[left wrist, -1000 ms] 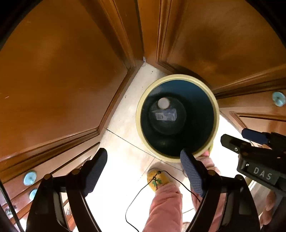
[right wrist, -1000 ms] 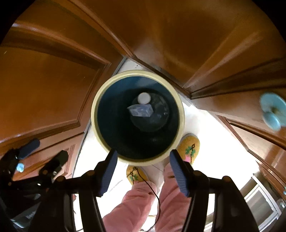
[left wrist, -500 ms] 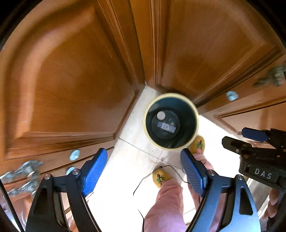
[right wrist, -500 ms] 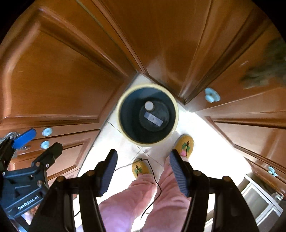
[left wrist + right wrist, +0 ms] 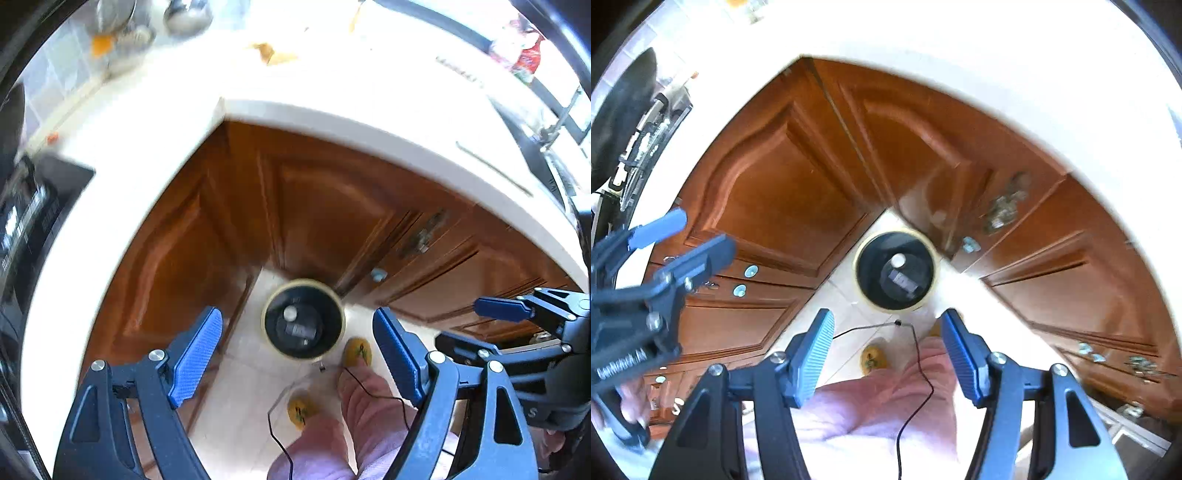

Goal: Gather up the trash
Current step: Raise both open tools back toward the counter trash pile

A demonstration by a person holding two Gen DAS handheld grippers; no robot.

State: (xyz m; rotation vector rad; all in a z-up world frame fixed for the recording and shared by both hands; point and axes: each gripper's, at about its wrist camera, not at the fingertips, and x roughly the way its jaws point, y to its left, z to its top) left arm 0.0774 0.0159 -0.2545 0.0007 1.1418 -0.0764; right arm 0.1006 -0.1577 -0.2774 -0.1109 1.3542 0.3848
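The trash bin [image 5: 303, 324] stands on the floor at frame centre, tucked into the cabinet corner, with scraps inside. Both the left gripper [image 5: 297, 354] and right gripper [image 5: 886, 354] gape empty high above it, probably free to fetch litter from the desk [image 5: 332, 88] at the top.

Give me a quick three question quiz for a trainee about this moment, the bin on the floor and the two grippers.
1. True or false: the left gripper is shut on a piece of trash.
2. Where does the trash bin stand? A) on the countertop B) on the floor in the cabinet corner C) inside an open drawer
3. Fill in: the small round thing lying in the bin is coloured ____.

Key
1. False. Its jaws stand open with nothing between them, as do those of the right gripper.
2. B, below the white countertop, by the wooden cabinet doors.
3. White: the white round item.
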